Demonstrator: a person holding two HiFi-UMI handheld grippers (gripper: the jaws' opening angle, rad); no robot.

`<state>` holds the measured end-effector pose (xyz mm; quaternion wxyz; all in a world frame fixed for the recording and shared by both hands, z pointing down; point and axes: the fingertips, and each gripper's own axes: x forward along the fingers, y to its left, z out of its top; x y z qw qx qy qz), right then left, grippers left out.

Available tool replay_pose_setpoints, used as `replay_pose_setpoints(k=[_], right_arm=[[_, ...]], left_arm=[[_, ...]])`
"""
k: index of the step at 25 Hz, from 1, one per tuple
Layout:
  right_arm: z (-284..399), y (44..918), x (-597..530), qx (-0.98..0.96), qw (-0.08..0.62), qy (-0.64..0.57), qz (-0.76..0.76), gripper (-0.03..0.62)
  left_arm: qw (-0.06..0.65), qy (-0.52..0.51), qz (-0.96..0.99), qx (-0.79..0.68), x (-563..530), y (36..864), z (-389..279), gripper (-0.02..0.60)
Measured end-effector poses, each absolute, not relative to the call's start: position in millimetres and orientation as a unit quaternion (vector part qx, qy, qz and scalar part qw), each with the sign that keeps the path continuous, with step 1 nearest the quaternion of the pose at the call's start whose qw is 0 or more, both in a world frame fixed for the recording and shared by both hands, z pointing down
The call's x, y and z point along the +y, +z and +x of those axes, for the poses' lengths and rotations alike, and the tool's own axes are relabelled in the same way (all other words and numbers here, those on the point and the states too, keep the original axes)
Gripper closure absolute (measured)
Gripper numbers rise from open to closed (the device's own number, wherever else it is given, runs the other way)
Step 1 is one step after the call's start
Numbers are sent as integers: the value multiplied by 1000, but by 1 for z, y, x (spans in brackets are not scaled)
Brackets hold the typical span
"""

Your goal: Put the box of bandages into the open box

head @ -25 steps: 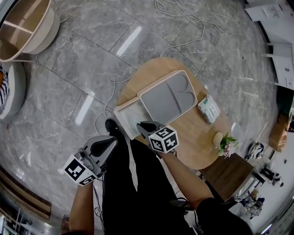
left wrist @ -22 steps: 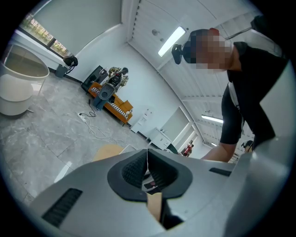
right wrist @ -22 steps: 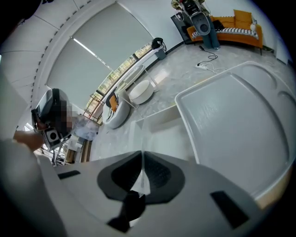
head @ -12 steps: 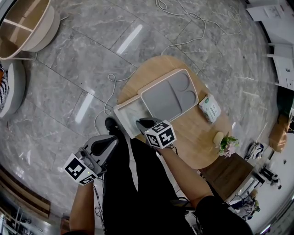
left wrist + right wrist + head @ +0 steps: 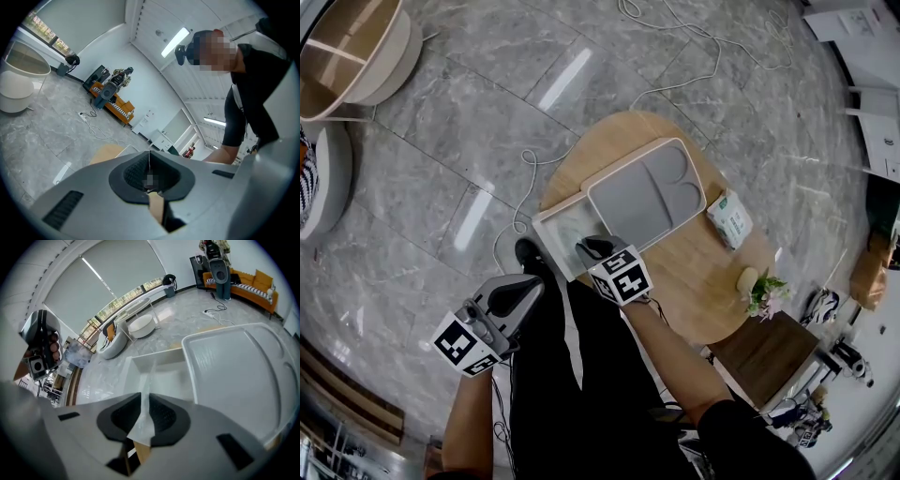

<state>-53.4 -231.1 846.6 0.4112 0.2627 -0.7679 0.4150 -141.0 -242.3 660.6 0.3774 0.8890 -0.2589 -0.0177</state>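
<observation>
Bandage box shows only as a thin whitish sliver (image 5: 146, 399), seen edge-on between the jaws of the right gripper (image 5: 591, 250). These jaws are opening around it, and it hangs over the hollow of the open box (image 5: 549, 234) at the near left edge of the oval wooden table (image 5: 694, 272). Since a second ago the right gripper has edged slightly towards the table's left edge. The left gripper (image 5: 525, 287) has barely moved. It is held off the table's near left side over the floor, jaws pressed together on nothing. Everything on the table lies as before.

Count: two grippers, one open box, one grey divided tray (image 5: 647, 192) lapping over the box's far end, one white-and-green packet (image 5: 729, 218) near the right edge, and one small flower sprig (image 5: 766, 292) at the near right edge.
</observation>
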Motion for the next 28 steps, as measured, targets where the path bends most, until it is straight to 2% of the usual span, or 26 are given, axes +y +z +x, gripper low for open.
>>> replay_pose_setpoints(k=[9, 28], right_arm=[[-48, 850, -233, -762, 430, 389, 288, 480], [-45, 828, -250, -784, 414, 337, 318, 477]], left_arm=[[378, -17, 889, -258, -241, 660, -139, 565], [379, -13, 887, -264, -244, 663, -143, 565]])
